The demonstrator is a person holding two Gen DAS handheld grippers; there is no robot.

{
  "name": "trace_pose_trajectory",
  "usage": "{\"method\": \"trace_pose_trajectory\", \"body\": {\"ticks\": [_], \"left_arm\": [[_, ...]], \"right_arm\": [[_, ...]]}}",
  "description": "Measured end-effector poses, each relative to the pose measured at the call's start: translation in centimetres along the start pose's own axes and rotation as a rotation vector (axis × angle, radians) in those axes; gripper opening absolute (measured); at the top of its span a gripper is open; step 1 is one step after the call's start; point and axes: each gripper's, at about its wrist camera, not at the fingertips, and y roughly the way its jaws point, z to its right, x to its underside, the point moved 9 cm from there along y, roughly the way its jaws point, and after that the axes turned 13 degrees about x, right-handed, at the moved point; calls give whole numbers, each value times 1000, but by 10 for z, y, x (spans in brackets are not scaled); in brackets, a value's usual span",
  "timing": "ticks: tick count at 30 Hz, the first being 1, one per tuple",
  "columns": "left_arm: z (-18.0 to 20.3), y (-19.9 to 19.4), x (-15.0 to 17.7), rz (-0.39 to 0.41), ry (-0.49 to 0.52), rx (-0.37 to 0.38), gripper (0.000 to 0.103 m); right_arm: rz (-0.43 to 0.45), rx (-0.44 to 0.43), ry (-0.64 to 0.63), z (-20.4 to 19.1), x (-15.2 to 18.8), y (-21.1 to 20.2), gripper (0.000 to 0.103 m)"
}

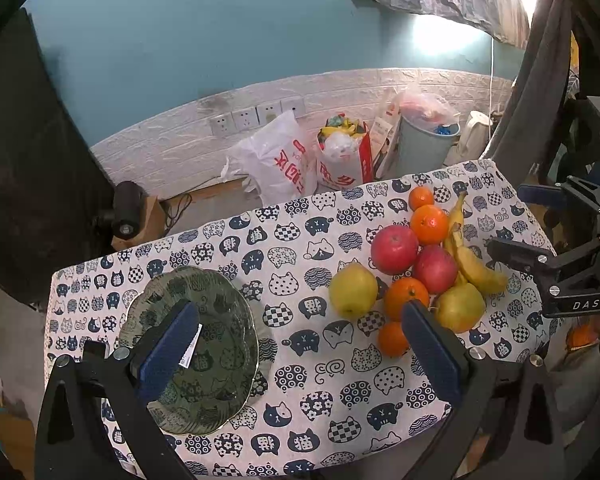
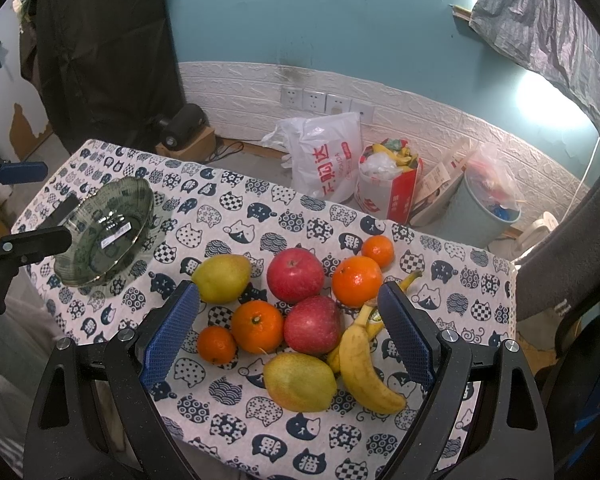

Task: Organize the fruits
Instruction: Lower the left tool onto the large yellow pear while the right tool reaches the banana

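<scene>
A pile of fruit lies on the cat-print tablecloth (image 2: 220,400): two red apples (image 2: 295,275), two yellow-green pears (image 2: 300,386), several oranges (image 2: 257,326) and bananas (image 2: 364,368). My right gripper (image 2: 289,286) hovers open just in front of the pile, with nothing between its blue pads (image 2: 172,336). A dark green glass plate (image 1: 220,320) with a white label rests on the cloth at the left. My left gripper (image 1: 300,306) is open, its left finger over the plate, its right finger beside an orange (image 1: 406,296). The plate (image 2: 140,196) holds no fruit.
The right gripper (image 1: 540,264) shows at the right edge of the left wrist view. Beyond the table's far edge, white plastic bags (image 2: 324,160), a red-and-white bag (image 2: 388,188) and a blue bin (image 2: 480,216) stand on the floor by the wall. A dark cloth (image 2: 100,60) hangs at the left.
</scene>
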Motion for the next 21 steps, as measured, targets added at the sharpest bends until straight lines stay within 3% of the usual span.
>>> {"method": "trace_pose_trajectory", "body": {"ticks": [13, 21], "left_arm": [[-1, 18, 1, -43, -14, 13, 102], [0, 53, 5, -131, -36, 35, 102]], "right_arm": [[-13, 11, 0, 13, 6, 1, 89], [-39, 48, 16, 38, 7, 8, 89]]}}
